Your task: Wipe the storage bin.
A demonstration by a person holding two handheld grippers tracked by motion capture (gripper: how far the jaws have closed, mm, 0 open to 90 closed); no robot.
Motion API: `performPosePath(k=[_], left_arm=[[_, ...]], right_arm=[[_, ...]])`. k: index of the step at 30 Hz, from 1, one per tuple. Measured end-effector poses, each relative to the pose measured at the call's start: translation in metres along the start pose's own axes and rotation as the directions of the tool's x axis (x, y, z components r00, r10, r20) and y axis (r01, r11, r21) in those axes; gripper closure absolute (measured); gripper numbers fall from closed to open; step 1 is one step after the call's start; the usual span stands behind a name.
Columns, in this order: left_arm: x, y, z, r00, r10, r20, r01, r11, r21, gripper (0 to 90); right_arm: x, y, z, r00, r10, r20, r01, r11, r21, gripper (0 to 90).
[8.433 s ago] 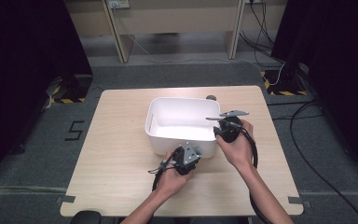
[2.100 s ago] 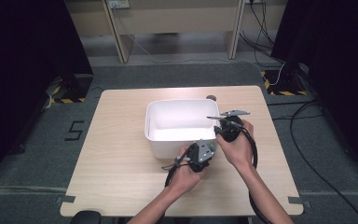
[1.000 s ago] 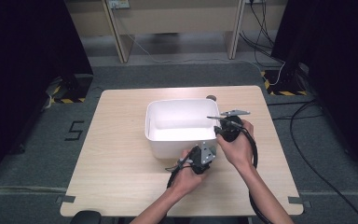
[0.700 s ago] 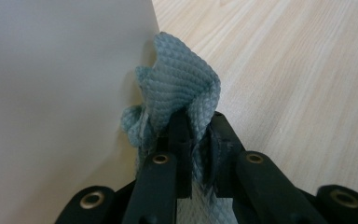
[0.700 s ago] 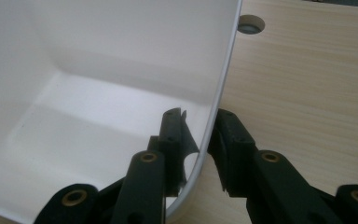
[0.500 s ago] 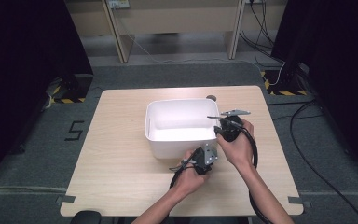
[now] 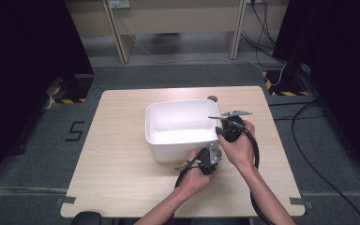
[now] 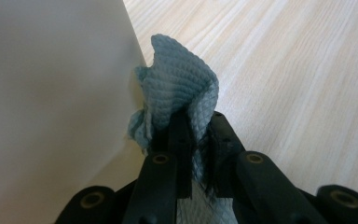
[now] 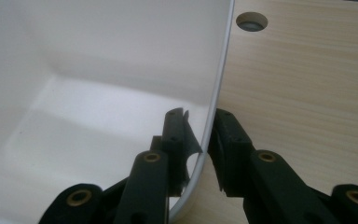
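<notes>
Wiping of the white plastic tub [image 7: 180, 124] appears to be the work in hand. The tub sits at frame centre of the high view on the wooden table [image 7: 117, 154], its long axis running left to right across the frame.

Left gripper [image 7: 209, 158]: jaws clamped on a folded blue cloth [image 8: 182, 100]. In the left gripper view the cloth stands up from between the jaws at frame centre and touches the tub's outer wall [image 8: 51, 93], which occupies the left half of that frame. In the high view this gripper sits just below the tub's lower right corner.

Right gripper [image 9: 198, 133]: jaws closed on the tub's rim [image 9: 219, 79], one jaw inside the wall and one outside. In the high view it sits at the tub's right edge [image 7: 229, 129], above the left gripper. A round cable hole [image 9: 252, 20] in the table lies at the upper right of the right gripper view.

Governing relation: the outer wall lies directly ahead of the cloth and in contact with it. The left gripper is the nearer one for wiping; the right serves as the brace. Any next stroke would likely run along the wall, parallel to the tub's lower edge in the high view.
</notes>
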State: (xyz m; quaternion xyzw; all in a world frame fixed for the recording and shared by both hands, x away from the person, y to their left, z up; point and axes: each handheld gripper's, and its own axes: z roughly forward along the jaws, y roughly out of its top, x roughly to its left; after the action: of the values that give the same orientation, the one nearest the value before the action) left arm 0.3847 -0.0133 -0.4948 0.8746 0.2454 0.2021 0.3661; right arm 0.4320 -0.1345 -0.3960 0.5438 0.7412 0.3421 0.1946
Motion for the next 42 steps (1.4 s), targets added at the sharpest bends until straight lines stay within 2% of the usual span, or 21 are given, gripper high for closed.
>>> performPosePath(k=[5, 18, 22, 31, 42], left_arm=[[-0.001, 0.006, -0.004, 0.9999, -0.012, -0.006, 0.012, 0.9996, -0.025, 81.9], [0.002, 0.025, -0.021, 0.9997, -0.009, -0.022, 0.008, 0.9969, -0.078, 81.9], [0.003, 0.031, -0.028, 0.9995, 0.014, -0.028, -0.016, 0.997, -0.076, 81.9], [0.003, 0.033, -0.031, 0.9992, 0.024, -0.032, -0.027, 0.9961, -0.084, 81.8], [0.005, 0.036, -0.036, 0.9992, 0.026, -0.029, -0.029, 0.9925, -0.119, 81.8]], right_arm=[[0.0, 0.0, 0.0, 1.0, 0.001, 0.0, -0.001, 1.0, 0.001, 76.3], [0.0, 0.0, 0.0, 0.9998, 0.017, -0.003, -0.017, 1.0, 0.001, 76.4], [0.0, 0.0, 0.0, 0.9998, 0.021, -0.003, -0.021, 1.0, 0.001, 76.3], [-0.002, 0.001, 0.001, 0.9995, 0.028, -0.017, -0.028, 1.0, 0.002, 75.9], [-0.003, 0.001, 0.001, 0.9989, 0.041, -0.023, -0.041, 0.999, 0.002, 75.6]])
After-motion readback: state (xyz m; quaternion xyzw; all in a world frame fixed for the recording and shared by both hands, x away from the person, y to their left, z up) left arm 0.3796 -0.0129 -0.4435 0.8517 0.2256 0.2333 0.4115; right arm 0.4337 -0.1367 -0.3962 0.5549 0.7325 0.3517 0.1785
